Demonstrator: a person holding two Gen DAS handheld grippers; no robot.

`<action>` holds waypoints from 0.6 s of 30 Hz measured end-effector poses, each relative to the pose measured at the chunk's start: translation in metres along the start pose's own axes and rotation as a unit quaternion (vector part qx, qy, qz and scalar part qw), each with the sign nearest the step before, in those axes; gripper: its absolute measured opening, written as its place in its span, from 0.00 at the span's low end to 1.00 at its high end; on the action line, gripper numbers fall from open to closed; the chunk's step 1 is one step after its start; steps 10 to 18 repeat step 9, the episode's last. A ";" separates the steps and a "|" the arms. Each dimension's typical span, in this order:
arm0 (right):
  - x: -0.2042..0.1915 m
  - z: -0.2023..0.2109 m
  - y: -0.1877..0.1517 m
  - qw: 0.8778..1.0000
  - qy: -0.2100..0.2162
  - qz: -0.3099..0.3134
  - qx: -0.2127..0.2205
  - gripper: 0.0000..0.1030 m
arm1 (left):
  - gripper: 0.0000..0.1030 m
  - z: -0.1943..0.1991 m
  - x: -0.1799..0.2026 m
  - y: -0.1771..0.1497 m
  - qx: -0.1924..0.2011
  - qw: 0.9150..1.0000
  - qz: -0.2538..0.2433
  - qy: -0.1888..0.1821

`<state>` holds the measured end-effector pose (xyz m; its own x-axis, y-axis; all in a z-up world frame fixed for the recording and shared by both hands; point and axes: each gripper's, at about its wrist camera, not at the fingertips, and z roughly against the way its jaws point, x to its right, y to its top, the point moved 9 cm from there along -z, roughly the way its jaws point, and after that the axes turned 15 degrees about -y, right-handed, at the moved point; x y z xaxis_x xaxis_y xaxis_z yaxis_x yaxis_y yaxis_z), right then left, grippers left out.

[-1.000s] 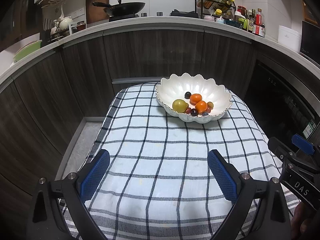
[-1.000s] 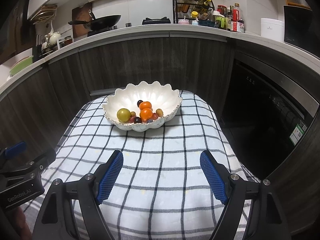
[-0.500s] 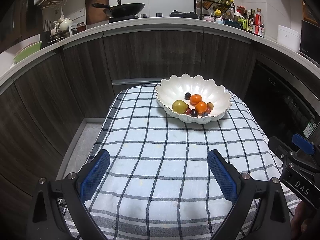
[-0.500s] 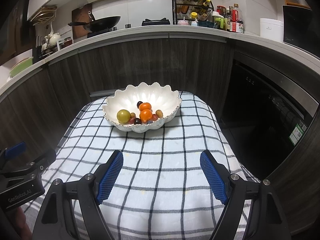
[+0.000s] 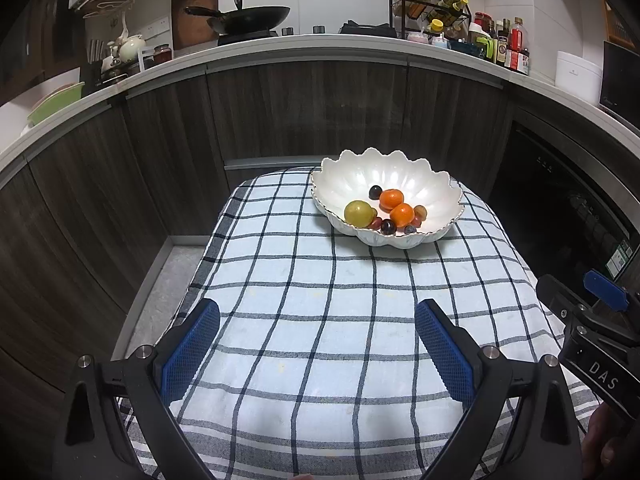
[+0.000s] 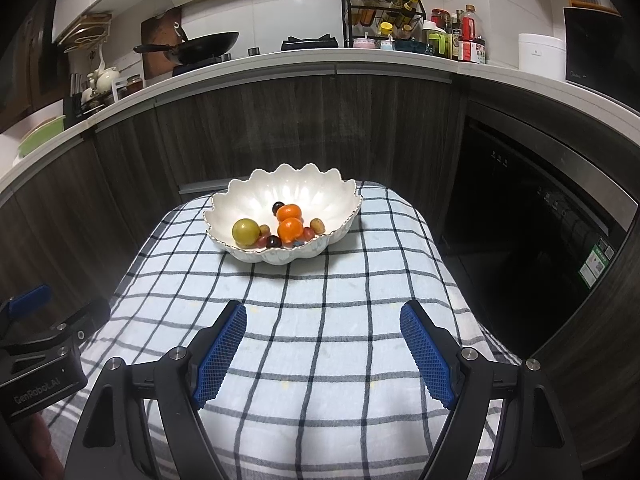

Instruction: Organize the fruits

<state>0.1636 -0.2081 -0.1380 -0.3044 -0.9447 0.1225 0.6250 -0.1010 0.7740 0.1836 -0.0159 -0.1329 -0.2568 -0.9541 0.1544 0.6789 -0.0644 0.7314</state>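
Observation:
A white scalloped bowl [image 5: 436,192] [image 6: 320,196] stands at the far end of a small table under a blue-checked cloth [image 5: 320,320] [image 6: 320,300]. In it lie a yellow-green round fruit [image 5: 358,213] [image 6: 245,232], two oranges [image 5: 391,198] [image 6: 289,229] and several small dark and reddish fruits. My left gripper [image 5: 318,326] is open over the near cloth, with nothing between its blue pads. My right gripper [image 6: 323,322] is open too, empty, well short of the bowl. Each gripper's body shows at the edge of the other's view.
Dark wood cabinets curve around the table's far side under a white counter [image 5: 320,46] with a wok [image 5: 248,18], a spice rack [image 5: 430,12] and bottles. A dark oven front [image 6: 540,220] stands to the right. A grey floor gap [image 5: 160,292] lies to the left.

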 end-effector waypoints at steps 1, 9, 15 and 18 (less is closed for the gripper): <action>0.000 0.000 0.000 1.000 0.000 0.000 0.000 0.78 | 0.97 0.000 0.000 0.000 -0.001 1.000 0.000 0.000; 0.001 0.000 0.000 1.000 0.000 -0.001 -0.001 0.78 | 0.97 -0.001 0.002 0.000 0.002 1.000 -0.004 -0.002; 0.001 0.000 0.000 1.000 0.000 -0.001 -0.001 0.78 | 0.97 -0.001 0.002 0.000 0.002 1.000 -0.004 -0.002; 0.001 0.000 0.000 1.000 0.000 -0.001 -0.001 0.78 | 0.97 -0.001 0.002 0.000 0.002 1.000 -0.004 -0.002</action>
